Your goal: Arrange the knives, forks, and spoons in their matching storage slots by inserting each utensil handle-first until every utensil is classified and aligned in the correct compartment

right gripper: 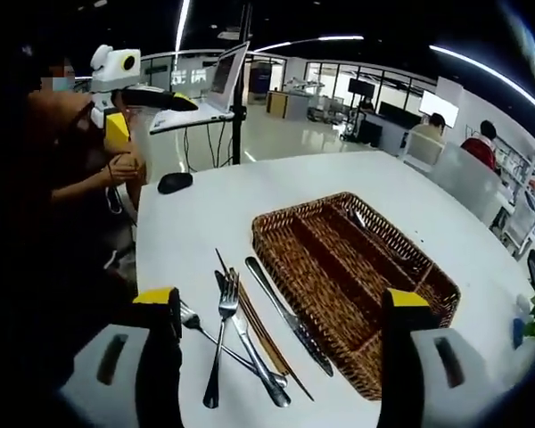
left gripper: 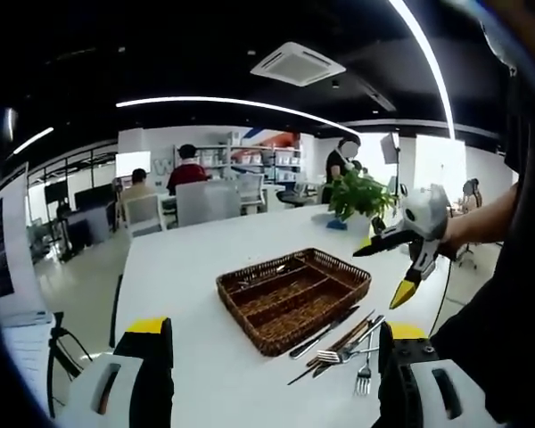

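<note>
In the left gripper view, your left tongs (left gripper: 272, 357) stand wide open and empty at the bottom, yellow-tipped jaws far apart. Ahead, on the white tabletop (left gripper: 187, 267), sits the brown woven wicker cutlery tray (left gripper: 293, 297) with long dividers. Just beside its near right corner lies a loose cluster of metal utensils (left gripper: 343, 343), a fork nearest you. Your right tongs (left gripper: 394, 267) hang above the tray's right side, jaws parted and empty.

In the right gripper view, the right tongs (right gripper: 281, 343) are spread open over the pile. A silver fork (right gripper: 221, 339) and a long silver table knife (right gripper: 288, 316) lie close to thin dark chopsticks (right gripper: 263, 334), some pieces crossing. The tray sits just right of them.

The risk here: closing on overlapped pieces could lift two at once or flick a neighbour off the edge. A thin handle may also twist in your grip and enter the wrong slot.
</note>
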